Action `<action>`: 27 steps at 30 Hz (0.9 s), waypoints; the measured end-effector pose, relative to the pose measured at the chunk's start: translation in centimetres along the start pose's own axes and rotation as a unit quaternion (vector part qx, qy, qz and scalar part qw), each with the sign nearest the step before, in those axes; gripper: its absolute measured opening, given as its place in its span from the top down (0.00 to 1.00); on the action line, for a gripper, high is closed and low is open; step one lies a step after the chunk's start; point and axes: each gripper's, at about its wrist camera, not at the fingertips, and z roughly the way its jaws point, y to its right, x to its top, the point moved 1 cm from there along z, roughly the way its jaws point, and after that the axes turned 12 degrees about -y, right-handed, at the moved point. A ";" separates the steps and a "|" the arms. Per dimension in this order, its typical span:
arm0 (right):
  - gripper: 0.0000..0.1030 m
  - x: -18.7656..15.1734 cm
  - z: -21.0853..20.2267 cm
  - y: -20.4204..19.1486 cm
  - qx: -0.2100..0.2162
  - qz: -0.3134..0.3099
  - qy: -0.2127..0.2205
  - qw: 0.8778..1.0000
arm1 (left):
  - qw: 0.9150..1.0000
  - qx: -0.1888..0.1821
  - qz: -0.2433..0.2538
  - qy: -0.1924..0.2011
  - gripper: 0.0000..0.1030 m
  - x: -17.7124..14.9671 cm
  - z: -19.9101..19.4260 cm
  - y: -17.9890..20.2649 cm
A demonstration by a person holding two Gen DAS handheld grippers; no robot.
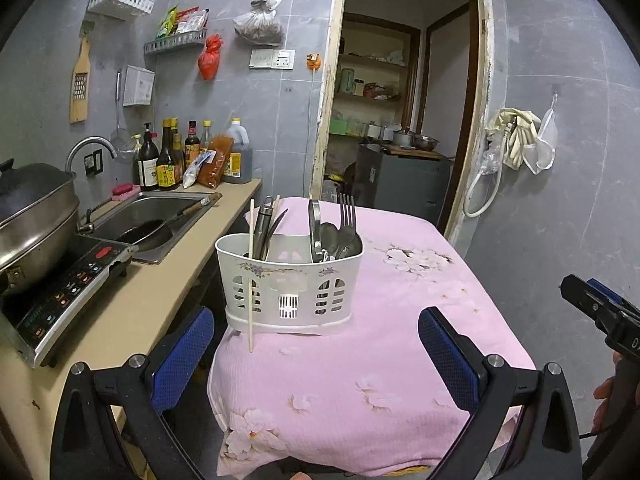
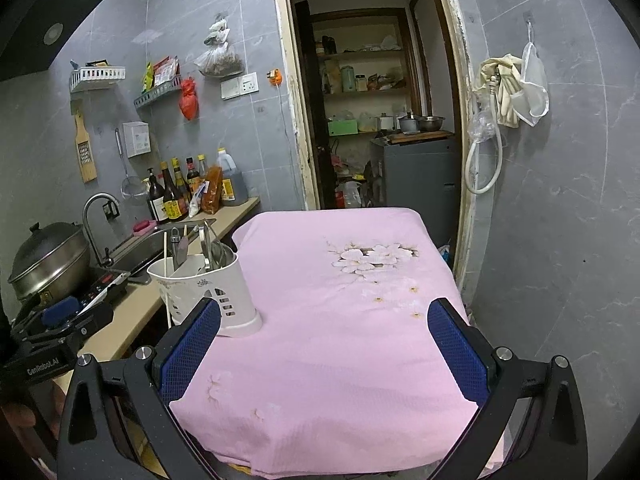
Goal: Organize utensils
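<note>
A white utensil caddy (image 1: 290,284) stands near the left edge of the pink-clothed table (image 1: 400,340). Its left part holds chopsticks and a peeler (image 1: 264,226); its right part holds a fork (image 1: 347,216) and spoons (image 1: 332,238). One chopstick (image 1: 251,276) leans outside the caddy's front. My left gripper (image 1: 316,360) is open and empty, below and in front of the caddy. My right gripper (image 2: 324,356) is open and empty over the table, with the caddy (image 2: 208,292) just beyond its left finger (image 2: 192,352).
A counter (image 1: 120,312) runs along the left with an induction hob (image 1: 64,300), a steel pot (image 1: 32,224), a sink (image 1: 160,216) holding a pan, and several sauce bottles (image 1: 168,160). An open doorway (image 1: 400,120) is behind the table. The right gripper shows at the left wrist view's right edge (image 1: 600,312).
</note>
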 end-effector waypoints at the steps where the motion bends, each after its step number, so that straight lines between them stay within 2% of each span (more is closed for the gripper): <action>1: 0.01 0.0 0.0 0.0 0.001 0.000 0.000 1.000 | 1.000 0.000 0.000 0.000 0.00 -0.1 -0.1 0.0; 27: 0.01 -0.5 -0.4 0.2 0.001 -0.002 -0.006 1.000 | 1.000 -0.001 -0.004 -0.001 0.00 -0.9 -0.7 0.2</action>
